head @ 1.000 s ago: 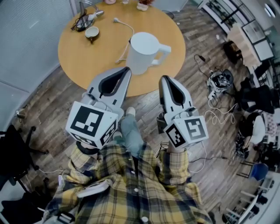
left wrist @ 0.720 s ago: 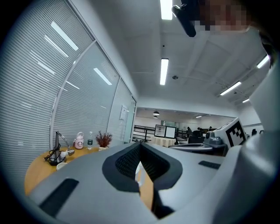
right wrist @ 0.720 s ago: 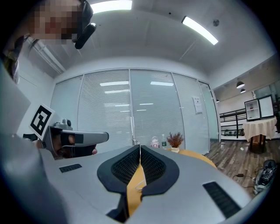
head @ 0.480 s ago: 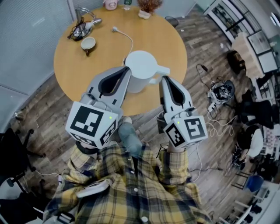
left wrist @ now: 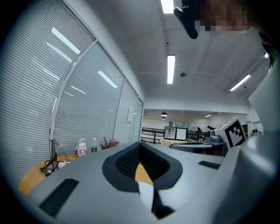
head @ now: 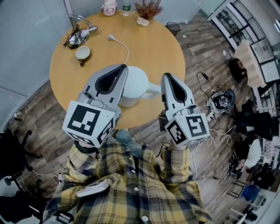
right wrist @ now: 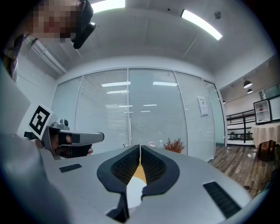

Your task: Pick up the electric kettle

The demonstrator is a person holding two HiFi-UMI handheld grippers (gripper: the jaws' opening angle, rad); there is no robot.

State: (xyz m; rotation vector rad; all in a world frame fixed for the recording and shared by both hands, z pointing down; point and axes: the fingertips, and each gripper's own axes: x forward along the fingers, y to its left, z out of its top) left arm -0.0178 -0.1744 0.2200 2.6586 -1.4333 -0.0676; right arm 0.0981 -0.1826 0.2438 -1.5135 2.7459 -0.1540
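Note:
The white electric kettle stands on the near part of the round wooden table, its handle pointing right. My left gripper lies over the kettle's left side in the head view, jaws shut with nothing in them. My right gripper is just right of the handle, also shut and empty. In the left gripper view the left gripper shows closed tips with a white patch and orange tabletop through its cut-out. The right gripper looks the same in its own view.
A cup, glasses with cables and a plug on a white cord lie at the table's far left. A pink item and a small plant stand at the far edge. Cables litter the floor at right.
Both grippers have moved forward over the table edge. The kettle, earlier ahead of the tips, now sits between the two grippers. Both stay shut.

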